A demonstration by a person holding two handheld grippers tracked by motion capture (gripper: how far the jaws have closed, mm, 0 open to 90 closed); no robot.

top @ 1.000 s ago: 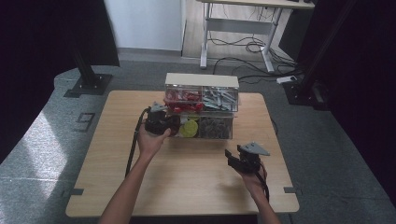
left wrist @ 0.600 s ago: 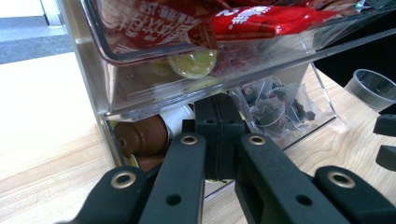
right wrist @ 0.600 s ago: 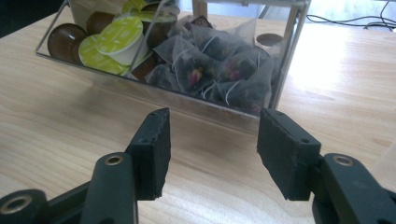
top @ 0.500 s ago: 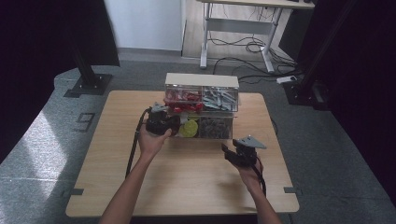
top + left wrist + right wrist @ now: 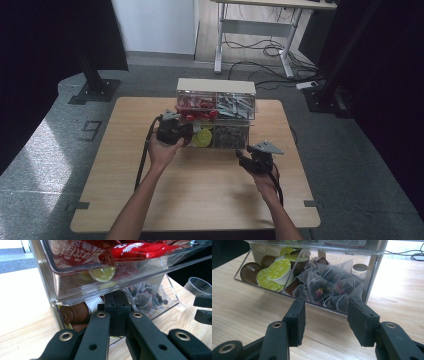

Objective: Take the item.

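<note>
We see the wooden table (image 5: 150, 200) in the middle of the high view, and at its upper middle stands the clear plastic organizer (image 5: 216, 112) with two levels of compartments. The lower drawer (image 5: 307, 303) is tilted open toward us; in the right gripper view its left part holds coffee capsules (image 5: 277, 271) and its right part holds tea bags (image 5: 324, 287). The left gripper (image 5: 115, 312) has its jaws fully closed and is pressed at the front of the organizer, at its lower left side; whether it pinches some edge there we cannot tell. The right gripper (image 5: 325, 315) stands just before the drawer front, jaws half open with nothing between them, and they have just been closing. We judge the tea bags light, soft and easy to crush, so a gentle pinch at the top corner or the string of one bag is best. The drawer rim is thin, stiff and probably slippery. In front of the organizer there is wide free table for moving; the upper level hangs close above the drawer mouth.
</note>
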